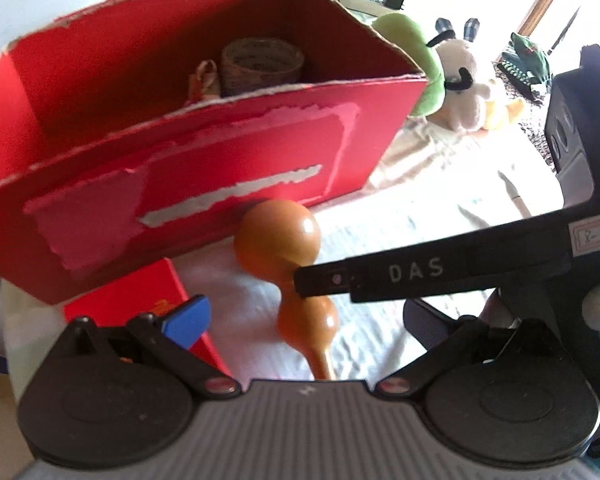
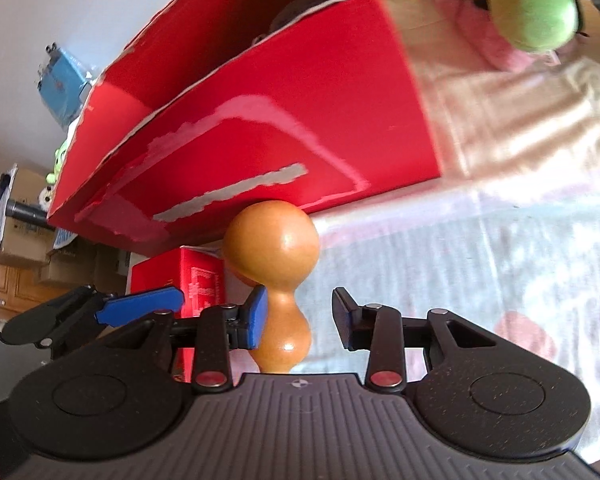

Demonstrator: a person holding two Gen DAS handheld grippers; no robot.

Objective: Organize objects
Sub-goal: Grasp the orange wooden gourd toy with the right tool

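Wooden gourd (image 2: 274,280) lies on the cloth-covered tabletop (image 2: 440,264) against the red box (image 2: 260,120), between the right gripper (image 2: 300,316) jaws, spread for grasping; left gripper (image 1: 308,316) jaws also apart.

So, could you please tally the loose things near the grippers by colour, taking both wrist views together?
Red: 2, the big torn box and the small box.
Orange-brown: 1, the wooden gourd.
Green: 1, the plush toy.
White: 1, the plush animal.
Total: 5.
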